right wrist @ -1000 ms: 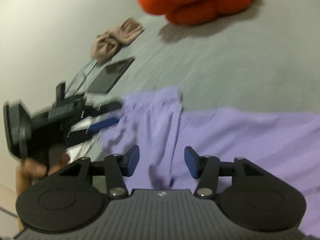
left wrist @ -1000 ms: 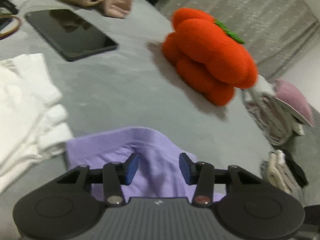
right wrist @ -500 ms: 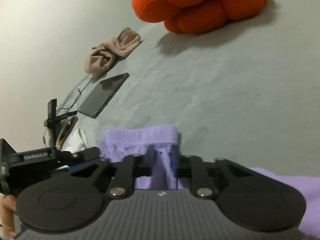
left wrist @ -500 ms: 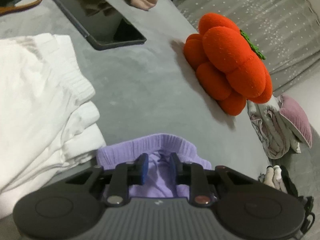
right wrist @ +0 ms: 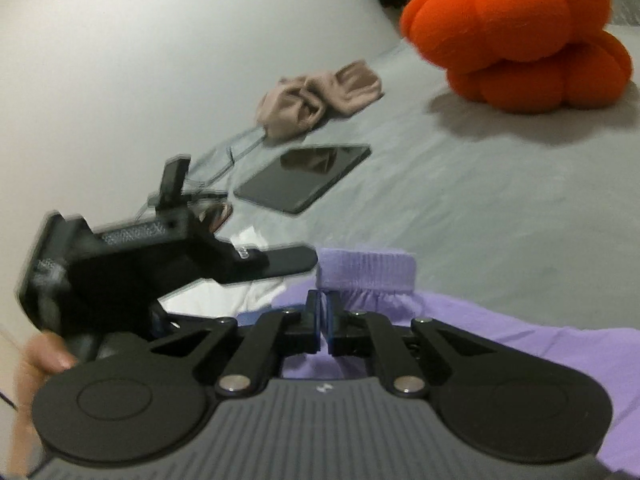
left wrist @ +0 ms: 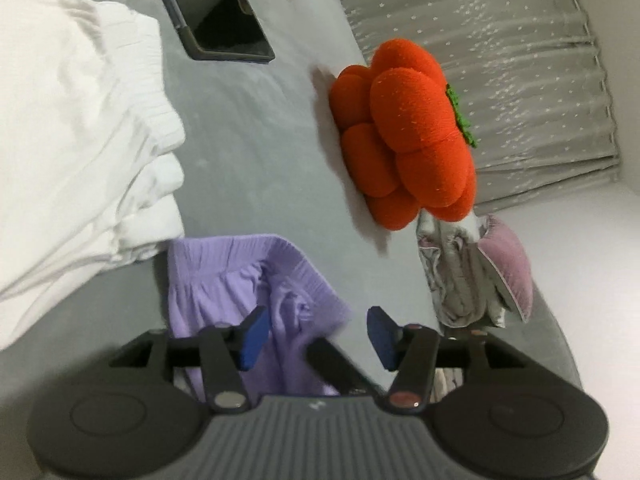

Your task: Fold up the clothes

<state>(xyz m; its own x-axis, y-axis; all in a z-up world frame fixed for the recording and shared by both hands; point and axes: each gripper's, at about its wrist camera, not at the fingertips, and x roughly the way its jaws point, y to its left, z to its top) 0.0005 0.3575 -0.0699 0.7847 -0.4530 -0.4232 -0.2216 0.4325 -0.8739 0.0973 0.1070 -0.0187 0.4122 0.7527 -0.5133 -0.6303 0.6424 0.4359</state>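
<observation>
Right gripper [right wrist: 323,316] pinches purple garment [left wrist: 224,280] at its waistband; left gripper [left wrist: 314,332] spread wide just above it

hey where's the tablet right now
In the right wrist view the tablet lies flat on the grey bed, just below the beige socks.

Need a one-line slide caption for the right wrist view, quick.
Right gripper shut on the purple garment at its waistband, left gripper alongside, orange pumpkin plush behind.
</observation>
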